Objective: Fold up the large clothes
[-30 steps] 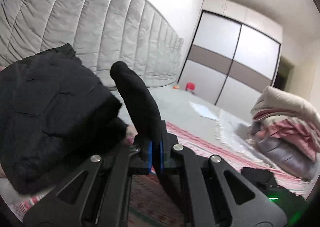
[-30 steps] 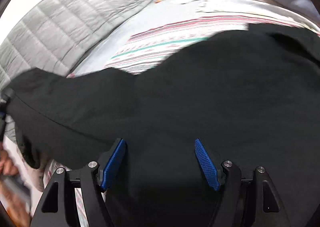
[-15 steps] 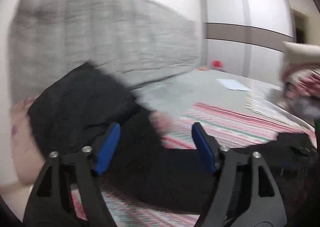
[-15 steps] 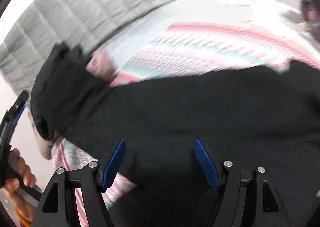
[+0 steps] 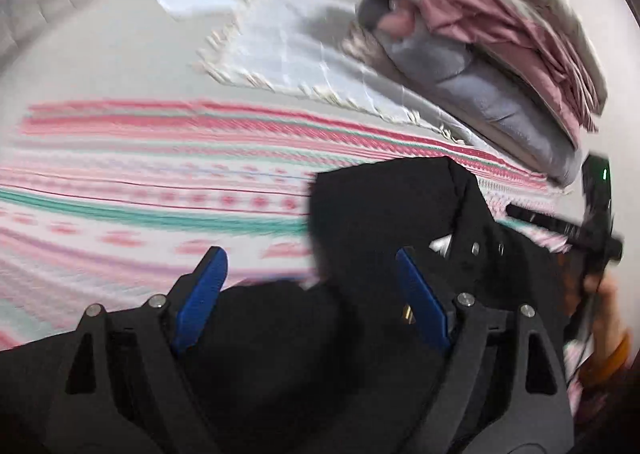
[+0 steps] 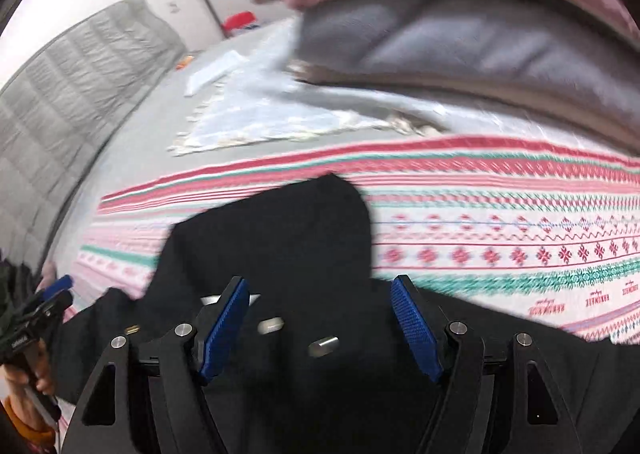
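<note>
Presently catalogued: black garment (image 5: 372, 213), hooded, spread on the striped blanket (image 5: 160, 189) over the bed (image 5: 100, 49); hood (image 6: 280, 230) lying flat toward the far side, metal cord tips (image 6: 324, 346) on the cloth below it.

Left gripper (image 5: 312, 290): blue-padded fingers (image 5: 200, 294) spread apart, empty, poised over the garment's near edge.

Right gripper (image 6: 320, 318): fingers (image 6: 416, 330) likewise parted, gripping nothing, above the garment just below the hood.

Fringed pale cloth (image 5: 288, 49): flat on the bed beyond the blanket.

Stacked bedding (image 5: 500, 45), grey and pink: at the bed's far right.

Quilted grey headboard (image 6: 72, 93): along the left.

Frames partly blurred.
</note>
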A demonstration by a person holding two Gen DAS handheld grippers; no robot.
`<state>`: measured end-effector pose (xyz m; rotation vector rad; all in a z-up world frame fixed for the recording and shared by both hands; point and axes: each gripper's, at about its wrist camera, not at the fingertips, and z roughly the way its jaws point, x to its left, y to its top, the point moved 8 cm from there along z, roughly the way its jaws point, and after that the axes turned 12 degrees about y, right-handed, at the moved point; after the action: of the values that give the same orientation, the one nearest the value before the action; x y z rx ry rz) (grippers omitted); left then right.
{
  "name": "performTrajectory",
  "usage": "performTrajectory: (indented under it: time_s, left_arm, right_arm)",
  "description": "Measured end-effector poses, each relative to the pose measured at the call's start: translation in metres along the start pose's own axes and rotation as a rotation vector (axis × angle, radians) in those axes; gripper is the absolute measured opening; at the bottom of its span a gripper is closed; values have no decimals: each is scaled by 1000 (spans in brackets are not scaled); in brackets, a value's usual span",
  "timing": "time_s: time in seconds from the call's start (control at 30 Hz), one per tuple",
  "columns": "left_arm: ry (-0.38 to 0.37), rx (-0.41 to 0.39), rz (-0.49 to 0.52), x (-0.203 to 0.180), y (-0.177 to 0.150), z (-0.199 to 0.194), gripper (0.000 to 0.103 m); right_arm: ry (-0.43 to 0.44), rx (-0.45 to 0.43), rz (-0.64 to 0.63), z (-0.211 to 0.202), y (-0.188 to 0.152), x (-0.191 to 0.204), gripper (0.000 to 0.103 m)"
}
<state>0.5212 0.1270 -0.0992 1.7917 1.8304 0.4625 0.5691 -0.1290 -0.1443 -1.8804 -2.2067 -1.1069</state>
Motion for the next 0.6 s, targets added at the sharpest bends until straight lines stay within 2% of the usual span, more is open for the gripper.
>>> performTrajectory:
  time_s: [0.03,0.1,0.17,0.2,0.23,0.27,0.3,0.33,0.4,0.43,0.47,0.5,0.57,0.6]
  left_arm:
    - [-4,33,-9,-6,5,21,70]
    - [-12,101,-31,-18,-9,49,52]
    - [-34,157,-56,-26,-15,72,46]
    - [-20,129,-49,-31,-12,75,34]
    - [-26,124,-33,-36,-12,74,7]
    - [-22,97,-25,-44,-8,67,6]
    - [-15,33,-1,-51,-2,56,6]
    - [-24,-95,40,-63,8,34,6]
    - [-98,-260,45,-77,22,3,6]
    - [-89,-312,40,-78,29,-3,6]
    - [-53,-330,37,-78,34,5,6]
    - [-15,-302,43,-75,35,22,8]
    - [122,-167,64,-64,23,71,15]
    - [138,-103,57,-58,14,85,19]
  right_arm:
    - [2,7,13,7,3,-14,75]
    - [23,6,41,15,5,-29,75]
    - [89,14,71,28,3,-39,75]
    - [107,23,84,36,-1,-41,75]
    - [104,12,80,41,-5,-40,74]
    - [92,-13,58,41,-7,-36,69]
    - [92,-31,28,37,-8,-28,32]
    - [109,-48,-6,35,-10,-18,20]
    - [43,-185,-51,9,-5,-9,9]
    - [34,-275,-71,-7,-1,-5,9]
    - [4,-326,-90,-15,1,-3,9]
    - [-42,-358,-113,-17,4,-2,10]
    - [-128,-280,-121,9,5,-12,15]
    - [-155,-202,-95,27,1,-21,18]
